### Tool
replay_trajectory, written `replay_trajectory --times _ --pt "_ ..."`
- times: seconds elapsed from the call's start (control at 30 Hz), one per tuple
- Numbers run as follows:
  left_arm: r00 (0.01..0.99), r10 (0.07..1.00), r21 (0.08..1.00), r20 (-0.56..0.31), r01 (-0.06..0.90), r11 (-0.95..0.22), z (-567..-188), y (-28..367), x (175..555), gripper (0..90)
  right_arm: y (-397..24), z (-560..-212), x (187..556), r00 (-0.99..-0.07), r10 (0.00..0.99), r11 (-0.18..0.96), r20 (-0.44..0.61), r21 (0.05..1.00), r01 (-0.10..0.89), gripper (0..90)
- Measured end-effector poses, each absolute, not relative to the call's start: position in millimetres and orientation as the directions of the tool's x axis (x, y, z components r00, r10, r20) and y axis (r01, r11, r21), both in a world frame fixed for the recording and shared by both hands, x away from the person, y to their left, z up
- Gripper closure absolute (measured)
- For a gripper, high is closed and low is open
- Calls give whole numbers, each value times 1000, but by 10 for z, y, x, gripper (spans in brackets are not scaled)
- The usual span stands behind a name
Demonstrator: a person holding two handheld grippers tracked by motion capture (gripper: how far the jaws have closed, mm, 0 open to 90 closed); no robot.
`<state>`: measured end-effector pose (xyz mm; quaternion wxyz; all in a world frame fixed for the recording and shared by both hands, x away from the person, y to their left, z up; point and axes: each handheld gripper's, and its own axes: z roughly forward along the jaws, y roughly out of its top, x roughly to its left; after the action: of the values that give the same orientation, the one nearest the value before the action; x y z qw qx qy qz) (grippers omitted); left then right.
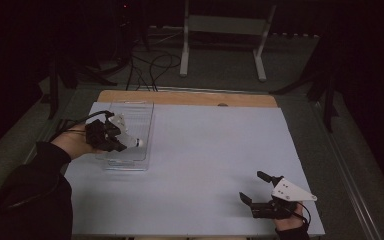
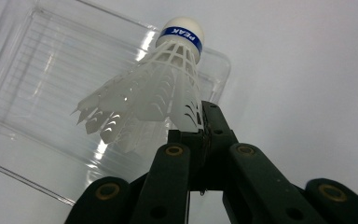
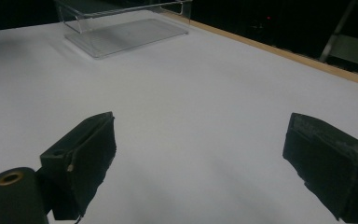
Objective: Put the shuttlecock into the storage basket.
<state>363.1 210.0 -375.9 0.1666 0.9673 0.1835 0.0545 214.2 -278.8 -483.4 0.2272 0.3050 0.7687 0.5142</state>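
One shuttlecock (image 2: 161, 93) in left claw (image 2: 203, 128), band seemingly reading "PEAK"

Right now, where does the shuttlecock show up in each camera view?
High view: shuttlecock left of centre, in the left gripper, over the clear tray.
Left gripper view: upper centre, skirt pinched, above the tray.
Right gripper view: not in it.
Shared landmark: the clear tray.
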Motion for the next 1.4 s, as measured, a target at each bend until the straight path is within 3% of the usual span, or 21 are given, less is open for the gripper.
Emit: replay_trajectory --times 1.4 --pt "921 390 294 -18 377 -878 -4179 2019 3800 894 -2782 -4842 2146 -712 701 295 -36 924 244 91"
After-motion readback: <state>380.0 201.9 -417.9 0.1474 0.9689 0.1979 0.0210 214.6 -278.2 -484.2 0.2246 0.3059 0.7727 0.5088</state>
